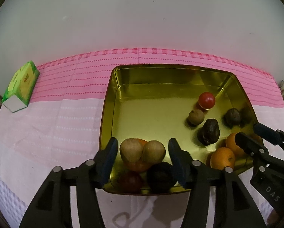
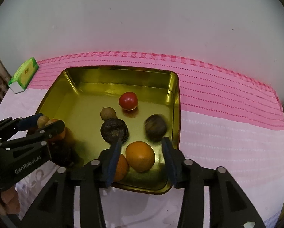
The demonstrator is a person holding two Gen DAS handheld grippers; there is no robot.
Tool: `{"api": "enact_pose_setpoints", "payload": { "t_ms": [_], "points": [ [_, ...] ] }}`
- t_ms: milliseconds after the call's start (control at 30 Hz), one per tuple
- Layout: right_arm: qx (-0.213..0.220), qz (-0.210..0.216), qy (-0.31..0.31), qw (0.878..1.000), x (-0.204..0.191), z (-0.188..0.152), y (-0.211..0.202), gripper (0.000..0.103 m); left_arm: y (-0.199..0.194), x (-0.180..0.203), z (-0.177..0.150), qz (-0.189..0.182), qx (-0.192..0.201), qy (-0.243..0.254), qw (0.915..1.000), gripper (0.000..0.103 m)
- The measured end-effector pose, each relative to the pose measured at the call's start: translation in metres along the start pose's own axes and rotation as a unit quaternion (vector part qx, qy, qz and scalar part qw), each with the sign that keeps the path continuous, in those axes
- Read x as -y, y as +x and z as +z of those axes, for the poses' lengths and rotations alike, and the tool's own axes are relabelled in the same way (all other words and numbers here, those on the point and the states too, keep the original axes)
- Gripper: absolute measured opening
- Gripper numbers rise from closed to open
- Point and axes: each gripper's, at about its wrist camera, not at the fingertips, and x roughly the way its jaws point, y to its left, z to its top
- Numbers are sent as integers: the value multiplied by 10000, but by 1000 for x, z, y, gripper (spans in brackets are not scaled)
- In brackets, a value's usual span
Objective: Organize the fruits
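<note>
Gold-coloured metal is what you are working over: a square tin tray is sitting on a pink checked cloth that is covering the counter, and all the fruits are lying inside it.

Your left hand-held gripper is hanging over the tray's near left corner with its jaws standing apart. Two tan round fruits are resting between the blue pads without being pressed, stacked on an orange fruit, with a dark red fruit and a dark wrinkled fruit just beside them toward you.

Your right hand-held gripper is hovering over the near right part of the tray, jaws apart as well. An orange is lying between its pads, clear of both, and a second orange is touching it on the left, partly behind the left pad. Just beyond the right pad's tip a brown round fruit is showing blurred. A dark shrivelled fruit is sitting just beyond the left pad, a small tan fruit is touching its far side, and a red tomato is lying farther back.

A green tissue box is standing well apart at the cloth's far left. Your fingers are showing at the right wrist view's lower left edge.
</note>
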Motion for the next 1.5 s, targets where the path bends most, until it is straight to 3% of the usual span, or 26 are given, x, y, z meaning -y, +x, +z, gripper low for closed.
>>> {"api": "enact_pose_setpoints", "payload": {
  "t_ms": [833,1500],
  "points": [
    [239,-72,230,9994,-9,-28,-53,63,-53,-5,-33,177,301,-100,9993,62],
    [447,-236,245,9984,-29,-71,-88,67,-83,-16,-86,193,307,-304,9989,62]
  ]
}}
